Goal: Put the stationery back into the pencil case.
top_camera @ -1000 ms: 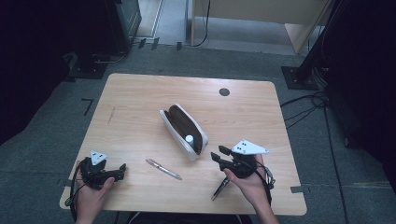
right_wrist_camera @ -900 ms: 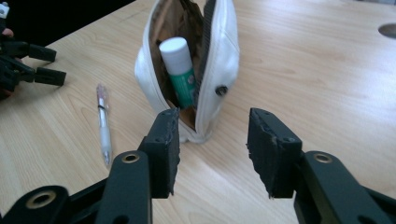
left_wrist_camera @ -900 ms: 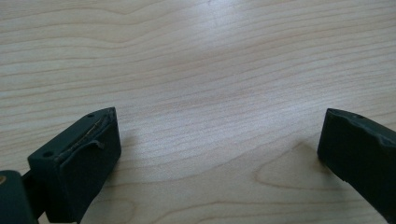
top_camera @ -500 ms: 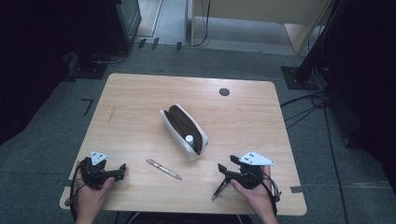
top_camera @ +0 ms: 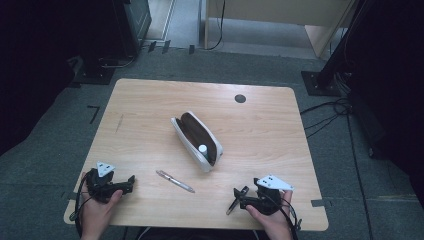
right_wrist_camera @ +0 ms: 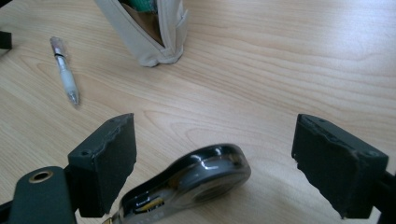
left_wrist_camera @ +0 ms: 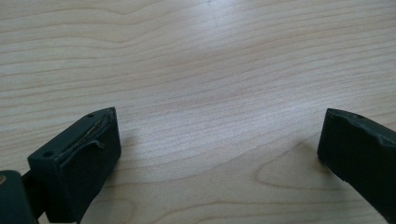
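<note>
The right tongs (top_camera: pixel 239 197) sit at 5 o'clock on the tabletop (top_camera: pixel 150 100); their jaws have just been opening and stand apart, and a dark clip-like thing (right_wrist_camera: pixel 196 182) lies loose between them, so it looks just set down. The left tongs (top_camera: pixel 131 180) at 7 o'clock are apart, holding nothing. The pen (top_camera: pixel 175 181) still waits beside the open pencil case (top_camera: pixel 197 140) in the middle. The clip thing is cut off, hard to name

Glossy plastic pen (right_wrist_camera: pixel 201 179), matt wood table (right_wrist_camera: pixel 289 60)
</note>
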{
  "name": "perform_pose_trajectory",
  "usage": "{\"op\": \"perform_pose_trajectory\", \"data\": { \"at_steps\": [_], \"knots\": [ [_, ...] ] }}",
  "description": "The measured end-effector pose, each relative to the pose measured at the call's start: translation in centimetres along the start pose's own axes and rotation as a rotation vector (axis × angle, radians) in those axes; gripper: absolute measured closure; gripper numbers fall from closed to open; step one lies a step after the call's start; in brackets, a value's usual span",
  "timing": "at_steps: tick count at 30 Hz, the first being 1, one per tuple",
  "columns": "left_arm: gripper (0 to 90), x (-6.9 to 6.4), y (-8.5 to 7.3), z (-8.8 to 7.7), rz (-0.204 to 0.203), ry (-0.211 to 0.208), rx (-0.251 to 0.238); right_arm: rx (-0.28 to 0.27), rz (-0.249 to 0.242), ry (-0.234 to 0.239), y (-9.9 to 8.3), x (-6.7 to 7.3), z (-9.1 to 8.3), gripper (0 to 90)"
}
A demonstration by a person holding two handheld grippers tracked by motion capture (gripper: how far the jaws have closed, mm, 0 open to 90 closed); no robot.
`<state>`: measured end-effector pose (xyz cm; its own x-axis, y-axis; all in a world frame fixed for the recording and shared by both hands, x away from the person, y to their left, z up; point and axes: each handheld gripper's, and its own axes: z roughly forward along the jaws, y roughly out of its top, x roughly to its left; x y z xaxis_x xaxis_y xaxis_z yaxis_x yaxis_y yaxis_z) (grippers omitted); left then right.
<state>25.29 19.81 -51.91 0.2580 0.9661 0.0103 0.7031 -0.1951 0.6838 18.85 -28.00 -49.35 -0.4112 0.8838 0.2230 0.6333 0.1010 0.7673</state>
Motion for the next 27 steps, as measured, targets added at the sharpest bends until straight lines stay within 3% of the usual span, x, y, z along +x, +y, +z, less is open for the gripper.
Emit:
{"op": "perform_pose_trajectory", "data": {
  "at_steps": [15,27],
  "knots": [
    [0.0,0.0,0.0,0.0,0.000,0.000,0.000,0.034,0.065,-0.039,-1.5,1.3,0.6,0.9],
    [0.0,0.0,0.0,0.0,0.000,0.000,0.000,0.048,0.051,-0.095,-2.4,2.0,1.4,0.4]
  ]
}}
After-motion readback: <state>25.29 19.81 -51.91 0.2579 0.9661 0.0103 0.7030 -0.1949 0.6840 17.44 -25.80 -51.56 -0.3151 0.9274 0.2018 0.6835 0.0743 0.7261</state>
